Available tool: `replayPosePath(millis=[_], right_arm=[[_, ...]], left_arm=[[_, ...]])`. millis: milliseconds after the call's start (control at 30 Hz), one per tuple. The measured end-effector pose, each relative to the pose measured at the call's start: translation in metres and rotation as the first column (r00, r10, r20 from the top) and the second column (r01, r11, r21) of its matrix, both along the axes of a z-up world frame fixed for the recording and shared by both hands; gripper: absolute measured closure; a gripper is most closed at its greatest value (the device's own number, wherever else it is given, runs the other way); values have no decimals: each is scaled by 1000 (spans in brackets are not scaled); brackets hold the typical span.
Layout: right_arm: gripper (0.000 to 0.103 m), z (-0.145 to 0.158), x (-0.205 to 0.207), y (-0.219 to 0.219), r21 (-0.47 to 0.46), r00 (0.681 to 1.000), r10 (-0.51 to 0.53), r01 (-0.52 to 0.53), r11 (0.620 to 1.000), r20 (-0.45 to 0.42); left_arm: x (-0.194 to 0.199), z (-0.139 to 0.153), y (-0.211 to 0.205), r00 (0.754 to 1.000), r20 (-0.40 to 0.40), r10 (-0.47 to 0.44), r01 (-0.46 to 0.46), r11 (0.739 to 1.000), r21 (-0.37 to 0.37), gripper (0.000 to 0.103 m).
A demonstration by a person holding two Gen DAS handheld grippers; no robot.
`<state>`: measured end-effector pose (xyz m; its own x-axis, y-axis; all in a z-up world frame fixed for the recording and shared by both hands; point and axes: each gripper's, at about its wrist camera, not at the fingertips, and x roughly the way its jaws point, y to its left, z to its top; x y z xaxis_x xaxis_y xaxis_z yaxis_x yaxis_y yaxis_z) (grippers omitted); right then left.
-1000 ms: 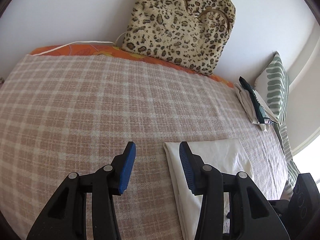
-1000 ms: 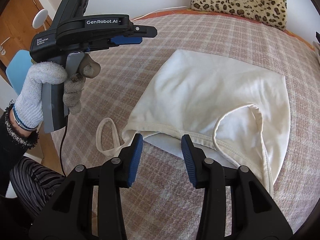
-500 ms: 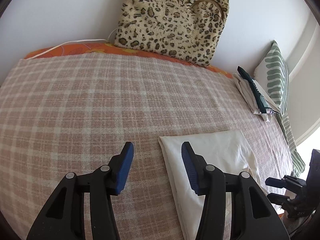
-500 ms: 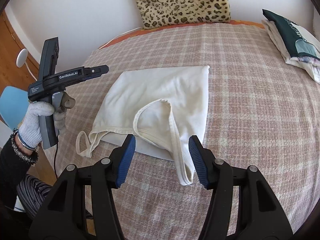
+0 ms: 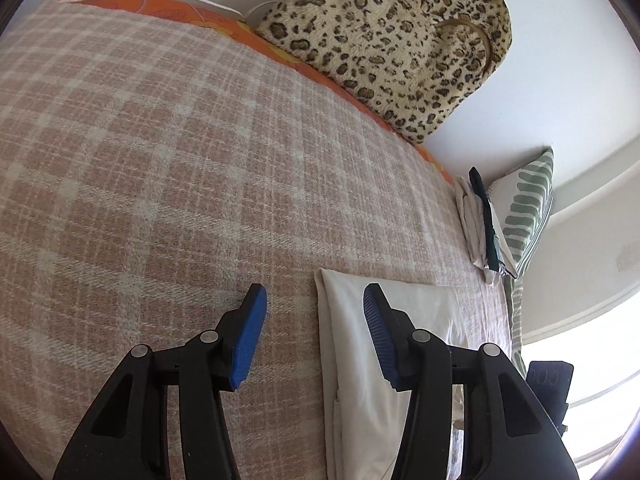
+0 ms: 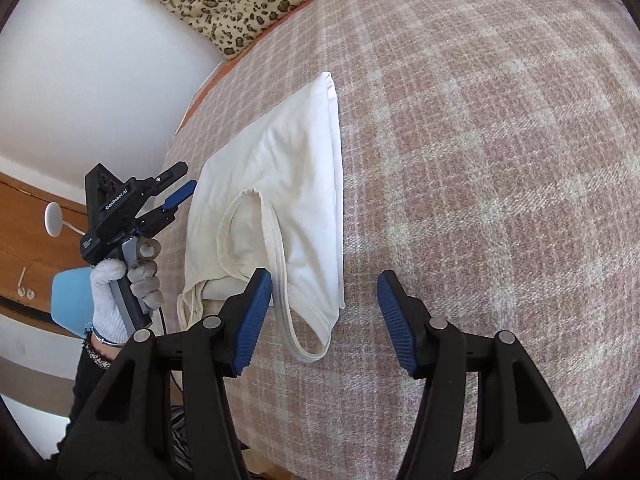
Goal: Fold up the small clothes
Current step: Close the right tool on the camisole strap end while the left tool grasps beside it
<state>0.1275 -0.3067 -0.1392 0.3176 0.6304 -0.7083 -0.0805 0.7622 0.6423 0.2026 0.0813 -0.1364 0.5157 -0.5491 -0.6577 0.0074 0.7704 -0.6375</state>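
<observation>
A cream tank top (image 6: 288, 184) is lying folded in half lengthwise on a pink-and-white checked blanket (image 6: 480, 160), running from the upper middle of the right wrist frame down to its lower middle. Its shoulder straps and neckline are pointing toward the bottom of the frame, with one strap loop (image 6: 296, 340) trailing off onto the blanket.

The right gripper (image 6: 324, 320) is hovering at the bottom of that frame with its blue pads spread wide. The strap end of the top is showing in the gap between them, but the pads are not pressing on it.

At the left of the same frame, a gloved hand (image 6: 120, 292) is gripping the handle of the left gripper (image 6: 178, 190), which is pointing at the long left edge of the top. Its fingers are standing apart with nothing between them.

In the left wrist frame, the left gripper (image 5: 314, 332) is sitting at the bottom centre, pads parted, over the blanket (image 5: 160, 160). The folded edge of the tank top (image 5: 352, 344) is lying between the pads and running under the right-hand pad, unpinched.

A leopard-print cushion (image 5: 392, 40) is leaning against the white wall at the top. A stack of folded clothes (image 5: 480, 224) is resting at the right edge beside a green-striped pillow (image 5: 524, 208).
</observation>
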Motion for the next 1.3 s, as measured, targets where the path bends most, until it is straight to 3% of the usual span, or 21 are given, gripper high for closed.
replayPosePath(millis=[567, 733, 967, 1033, 1100, 1167, 1300], right_arm=[[47, -19, -5, -16, 244, 996, -11, 33, 969, -88], [48, -18, -4, -7, 252, 996, -15, 38, 967, -91], [48, -14, -7, -1, 248, 996, -25, 44, 968, -80], [53, -15, -8, 1, 255, 996, -22, 42, 966, -82], [58, -15, -8, 4, 234, 997, -22, 40, 971, -76], [64, -12, -9, 7, 197, 998, -20, 33, 980, -66], [71, -12, -9, 7, 181, 998, -22, 33, 983, -63]], left_arm=[[12, -2, -18, 997, 30, -68, 69, 997, -32, 49], [14, -5, -19, 997, 35, -68, 70, 995, -64, 50], [17, -2, -30, 994, 65, -90, 92, 995, -32, 52], [18, -2, -33, 994, 64, -92, 94, 995, -22, 57], [19, -4, -38, 992, 61, -109, 109, 994, 7, 74], [19, -6, -40, 991, 65, -113, 112, 993, 26, 84], [19, -9, -39, 992, 62, -113, 112, 994, 21, 91]])
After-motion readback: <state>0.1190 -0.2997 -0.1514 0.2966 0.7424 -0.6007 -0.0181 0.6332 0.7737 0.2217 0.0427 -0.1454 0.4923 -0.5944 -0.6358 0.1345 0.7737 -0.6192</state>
